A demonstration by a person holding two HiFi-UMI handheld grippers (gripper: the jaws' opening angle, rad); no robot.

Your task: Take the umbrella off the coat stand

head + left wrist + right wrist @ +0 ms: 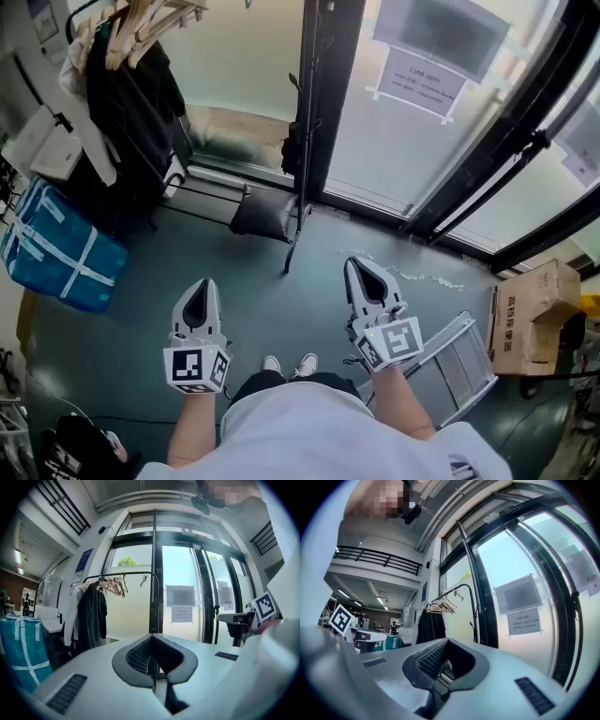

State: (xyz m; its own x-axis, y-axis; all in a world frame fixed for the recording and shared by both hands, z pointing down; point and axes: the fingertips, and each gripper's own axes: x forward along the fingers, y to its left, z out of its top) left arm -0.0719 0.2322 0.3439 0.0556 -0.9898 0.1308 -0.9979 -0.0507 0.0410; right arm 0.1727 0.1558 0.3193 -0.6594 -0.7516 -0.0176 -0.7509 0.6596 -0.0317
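Two grippers show at the bottom of the head view. What are their fingers doing? (Listener)

Both are closed on nothing. The left gripper (pixel 199 289) has its fingers (pixel 133 656) pressed together, and the right gripper (pixel 362 270) is shut the same way. They sit side by side above the floor (pixel 234 272), pointing ahead. (Describer)

Where is the umbrella? (Listener)

From the left: a blue bag (pixel 56 248) at the floor's left edge, then a garment rail (pixel 126 573) hung with dark coats (pixel 131 112). Next is a slim black coat stand (pixel 292 239) just in front of the door frame (pixel 328 94). A small dark bundle hangs against its pole, and I judge that to be the umbrella (pixel 292 150), though it is too small to be sure. It seems to hang upright, long axis along the pole. (Describer)

Which hand is nearer? (Listener)

It lies ahead, between the two and well apart from both. The right looks slightly nearer. (Describer)

Any obstacles? (Listener)

The floor up to the stand is bare. A grey bundle (pixel 262 214) lies at its foot, on the left. The glass door (pixel 394 141) is just behind. A step ladder (pixel 459 356) and a cardboard box (pixel 525 319) stand well to the right. (Describer)
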